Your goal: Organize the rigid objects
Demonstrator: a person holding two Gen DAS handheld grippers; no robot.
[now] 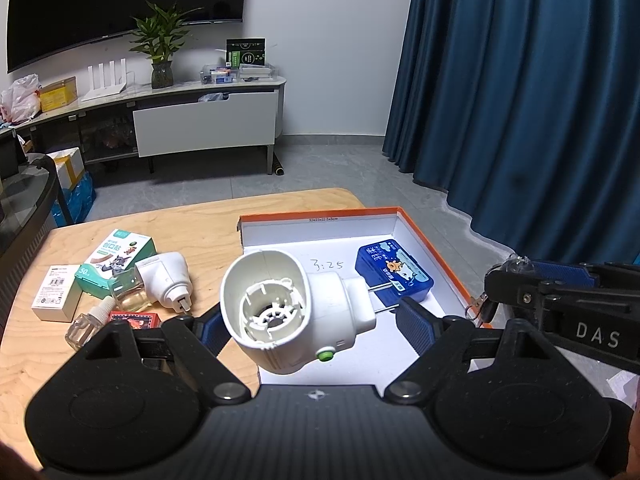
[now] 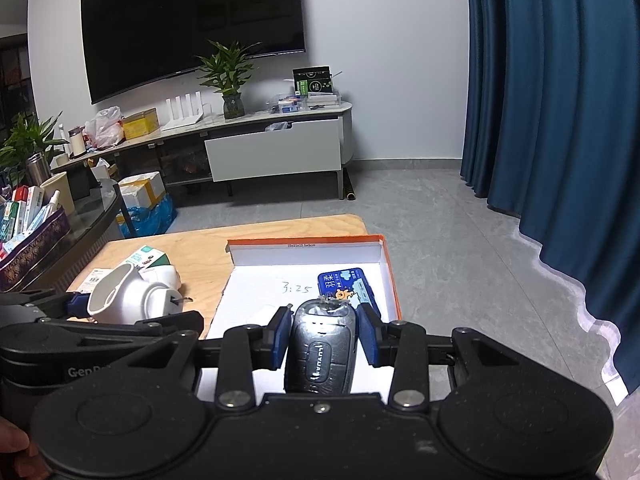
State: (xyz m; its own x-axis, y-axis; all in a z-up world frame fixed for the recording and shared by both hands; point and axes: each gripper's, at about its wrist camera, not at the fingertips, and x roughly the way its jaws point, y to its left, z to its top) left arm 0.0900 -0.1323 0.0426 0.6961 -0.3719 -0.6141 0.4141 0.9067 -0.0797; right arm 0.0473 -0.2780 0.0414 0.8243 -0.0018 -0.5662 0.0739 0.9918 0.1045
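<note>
The left tongs (image 1: 308, 320) grip a white plug-in mosquito-repellent heater (image 1: 296, 312) between blue pads, its open socket facing the camera and its two metal prongs pointing toward the right of the frame, over the near left part of the orange-rimmed white box (image 1: 440, 248). The right tongs (image 2: 324, 336) are closed on a black car key fob (image 2: 320, 356), held above the box's near edge. Inside the box, at its far right, lies a blue tin (image 1: 394, 276) beside the handwritten "3:25". On the wooden bench (image 1: 192, 224), at the left of the frame, sit a second white heater (image 1: 168, 276) with a clear liquid bottle (image 1: 124, 292), a green-and-white carton (image 1: 116, 260), a small white box (image 1: 58, 298), another small clear bottle (image 1: 86, 324) and a red pack (image 1: 134, 318), close together near the left tongs' path.
</note>
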